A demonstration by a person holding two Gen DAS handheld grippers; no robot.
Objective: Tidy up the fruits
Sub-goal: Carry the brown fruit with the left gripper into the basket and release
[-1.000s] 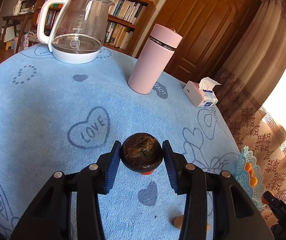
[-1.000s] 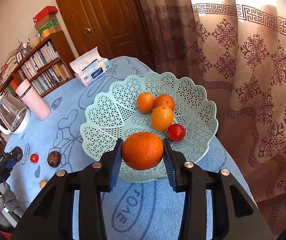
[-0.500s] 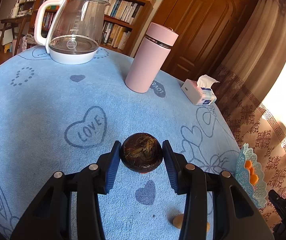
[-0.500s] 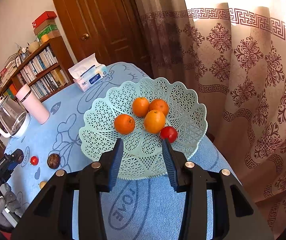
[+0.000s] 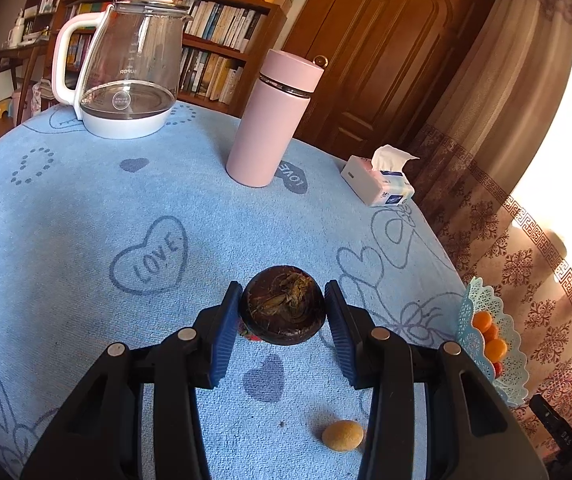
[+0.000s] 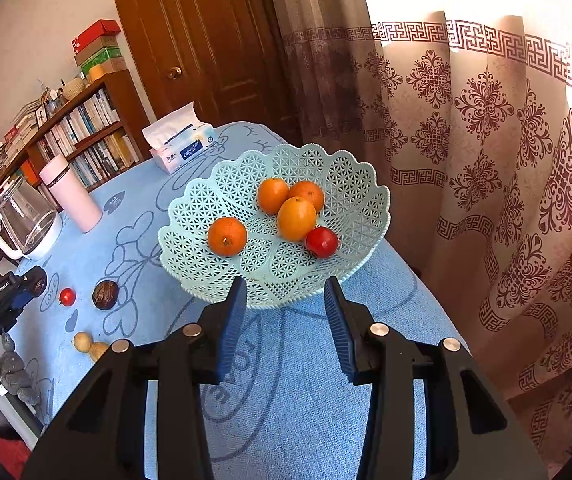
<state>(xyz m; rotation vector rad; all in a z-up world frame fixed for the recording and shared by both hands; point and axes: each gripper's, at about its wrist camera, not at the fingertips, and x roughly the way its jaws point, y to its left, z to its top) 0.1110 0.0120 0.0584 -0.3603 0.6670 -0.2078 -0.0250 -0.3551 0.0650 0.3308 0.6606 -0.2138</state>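
Observation:
A dark brown round fruit [image 5: 283,305] sits between the jaws of my left gripper [image 5: 284,308], which is shut on it just above the blue tablecloth. It also shows in the right wrist view [image 6: 105,295], with a small red fruit [image 6: 67,296] beside it. My right gripper [image 6: 284,312] is open and empty, in front of the mint lattice fruit basket [image 6: 206,200]. The basket holds several oranges, the nearest one [image 6: 227,236] lying apart at the left, and a red fruit [image 6: 321,242].
Two small tan fruits [image 6: 90,346] lie near the table's front; one shows in the left wrist view [image 5: 342,435]. A pink flask [image 5: 272,120], a glass kettle [image 5: 126,68] and a tissue box [image 5: 378,182] stand at the back. A curtain [image 6: 486,160] hangs beyond the basket.
My right gripper let an orange go into the basket, opened and drew back. My left gripper stays shut on the dark fruit and has shifted slightly.

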